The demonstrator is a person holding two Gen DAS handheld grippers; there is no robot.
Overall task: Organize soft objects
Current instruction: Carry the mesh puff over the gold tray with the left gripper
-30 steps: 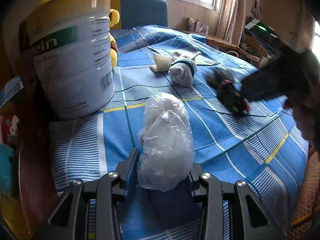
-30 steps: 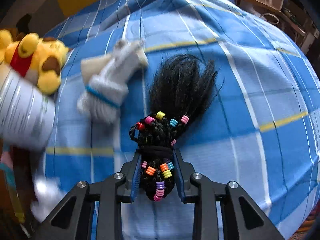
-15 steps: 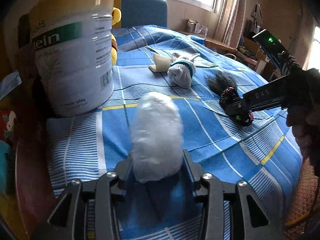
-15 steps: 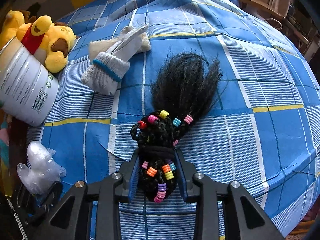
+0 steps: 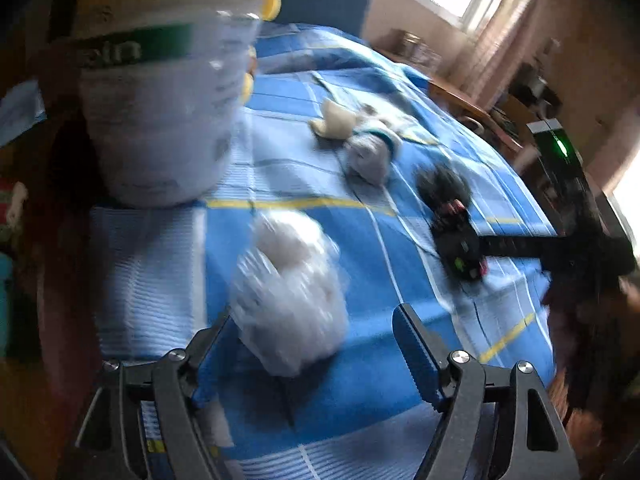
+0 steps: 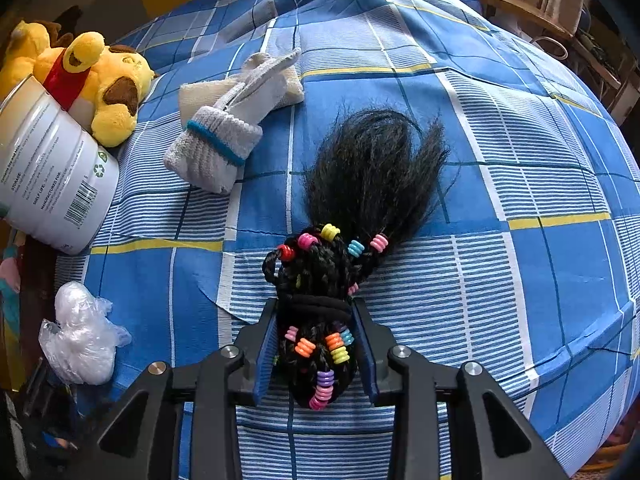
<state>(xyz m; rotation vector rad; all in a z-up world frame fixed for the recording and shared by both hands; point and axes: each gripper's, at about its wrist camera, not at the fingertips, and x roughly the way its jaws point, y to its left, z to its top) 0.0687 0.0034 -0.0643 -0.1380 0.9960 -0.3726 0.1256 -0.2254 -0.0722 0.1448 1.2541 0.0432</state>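
As the left gripper [image 5: 316,344] spreads its jaws, the crumpled clear plastic bag with white stuffing [image 5: 290,296] that those jaws pinched a second ago now stands free on the blue plaid bedsheet [image 5: 380,380]. It leans near the left pad, and a clear gap has opened on the other side. The jaws are opening at this moment, so the bag has just been let go rather than lifted. It sits just in front of the tall white tin with a green band [image 5: 156,92], not inside it, and the left-wrist view is blurred.

The right gripper [image 6: 316,352] has barely changed: its blue pads remain closed on the black braided hair bundle with coloured beads [image 6: 320,328], whose loose end fans out over the sheet. Beyond it lie the white rolled sock with a blue stripe [image 6: 216,148] and the yellow plush toy [image 6: 100,84], which rests against the tin.

Judging by this, one soft item has been set down near the tin, while the hair bundle is the piece in hand next; sock and plush remain unsorted.
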